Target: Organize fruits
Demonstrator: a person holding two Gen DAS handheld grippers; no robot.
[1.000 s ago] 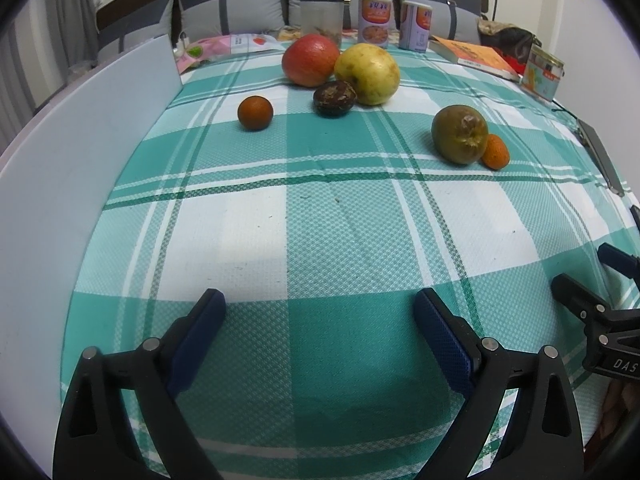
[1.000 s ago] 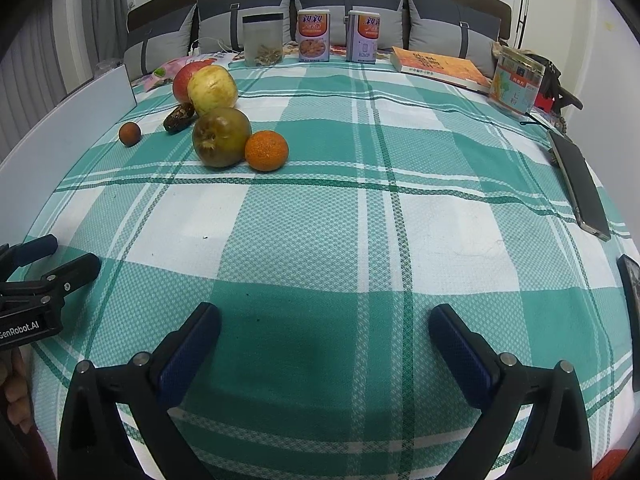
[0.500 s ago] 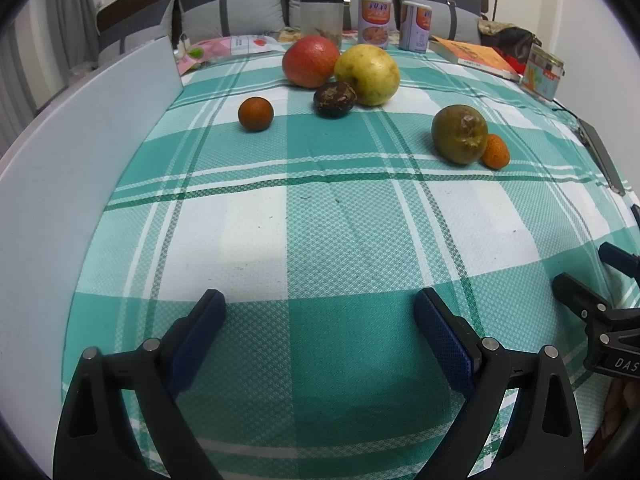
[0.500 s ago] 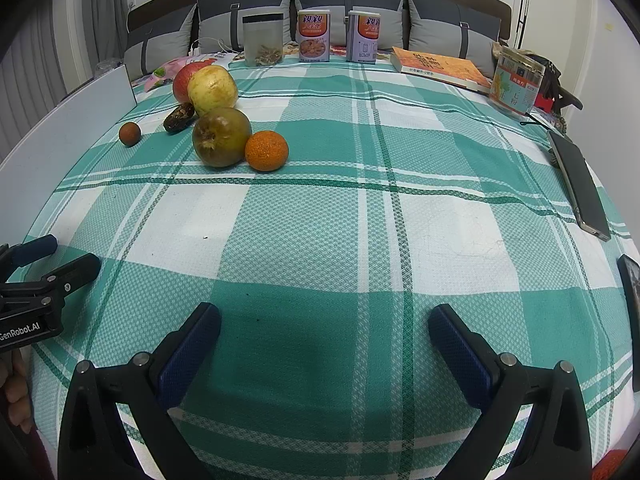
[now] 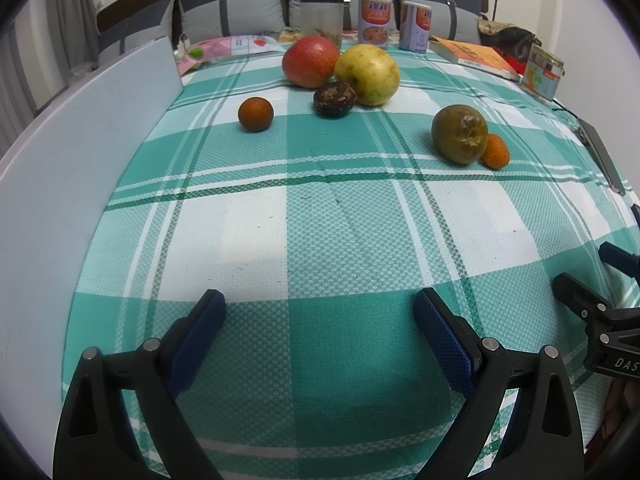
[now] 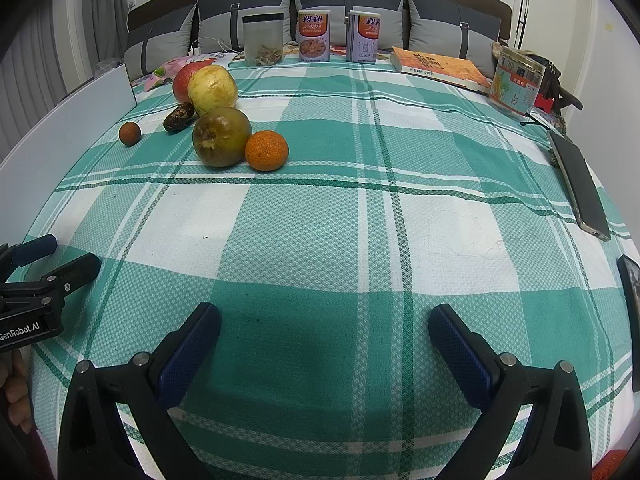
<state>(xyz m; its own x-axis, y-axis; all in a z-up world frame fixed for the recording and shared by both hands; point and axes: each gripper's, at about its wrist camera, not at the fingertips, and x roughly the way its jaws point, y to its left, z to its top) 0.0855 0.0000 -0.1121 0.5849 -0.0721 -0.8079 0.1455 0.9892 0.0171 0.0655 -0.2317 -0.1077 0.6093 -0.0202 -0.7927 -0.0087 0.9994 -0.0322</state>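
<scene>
Six fruits sit on the checked cloth (image 6: 320,208): red apple (image 5: 310,62), yellow apple (image 5: 368,74), greenish fruit (image 5: 459,134), orange (image 6: 266,150), small brown fruit (image 5: 256,114), possibly a passionfruit (image 5: 334,99). Left gripper (image 5: 318,320) and right gripper (image 6: 324,334) hover nearby, jaws apart, empty.

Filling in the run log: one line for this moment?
left tool: open, empty | right tool: open, empty | fruits: six on checked cloth, untouched | orange touching green fruit
</scene>
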